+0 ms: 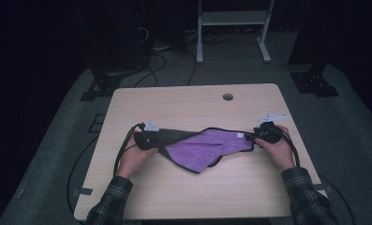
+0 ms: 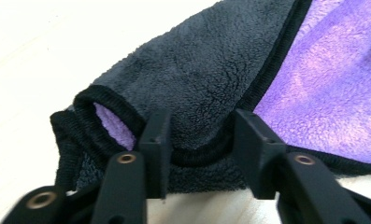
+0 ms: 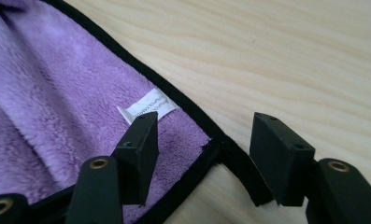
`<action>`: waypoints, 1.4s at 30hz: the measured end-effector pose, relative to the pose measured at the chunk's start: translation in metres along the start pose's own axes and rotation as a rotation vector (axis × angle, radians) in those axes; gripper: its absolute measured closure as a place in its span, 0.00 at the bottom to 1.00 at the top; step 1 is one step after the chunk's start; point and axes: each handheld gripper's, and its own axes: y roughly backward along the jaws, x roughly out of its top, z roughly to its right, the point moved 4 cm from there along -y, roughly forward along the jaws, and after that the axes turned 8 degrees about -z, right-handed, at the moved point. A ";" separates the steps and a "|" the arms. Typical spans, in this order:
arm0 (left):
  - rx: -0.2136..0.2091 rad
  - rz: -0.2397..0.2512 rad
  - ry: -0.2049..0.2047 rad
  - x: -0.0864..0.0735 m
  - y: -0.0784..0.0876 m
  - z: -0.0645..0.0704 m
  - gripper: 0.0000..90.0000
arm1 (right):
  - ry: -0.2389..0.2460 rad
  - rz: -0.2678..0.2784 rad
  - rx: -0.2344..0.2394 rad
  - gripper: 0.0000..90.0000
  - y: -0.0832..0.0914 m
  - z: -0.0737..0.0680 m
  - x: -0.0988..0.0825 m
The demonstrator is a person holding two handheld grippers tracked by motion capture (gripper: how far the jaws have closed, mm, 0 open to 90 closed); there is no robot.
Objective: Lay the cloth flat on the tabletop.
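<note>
Cloth: a purple-and-dark-grey microfibre cloth (image 1: 197, 147), black-edged, lies crumpled across the wooden table (image 1: 193, 101).
Left gripper (image 2: 199, 140): jaws apart, straddling a folded grey corner.
Right gripper (image 3: 206, 151): jaws apart over the corner by the white label (image 3: 147, 107).

High view dim overall; desk (image 1: 197, 103) is the one lit patch, room black at 9, 12 and 3 o'clock. Soft focus, low detail, faint shadows beneath the cloth (image 1: 200, 147). Left gripper view: desk blown out white at 10 o'clock, jaws blurred at 6–7. Right gripper view bright, even light; wood grain sharp, jaw bases soft at 6 o'clock.
</note>
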 end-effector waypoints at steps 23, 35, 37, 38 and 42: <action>-0.129 0.215 0.187 0.014 0.044 -0.006 0.94 | -0.034 0.079 0.062 0.90 0.026 -0.006 0.013; -0.152 0.418 0.245 0.045 0.099 -0.019 0.94 | -0.021 0.200 0.048 0.91 0.077 -0.004 0.051; -0.143 0.456 0.254 0.052 0.110 -0.024 0.94 | -0.009 0.224 0.043 0.91 0.087 -0.004 0.063; -0.134 0.493 0.258 0.059 0.122 -0.028 0.94 | 0.005 0.251 0.032 0.91 0.098 -0.005 0.075; -0.128 0.555 0.271 0.070 0.140 -0.037 0.94 | 0.026 0.291 0.008 0.91 0.119 -0.007 0.097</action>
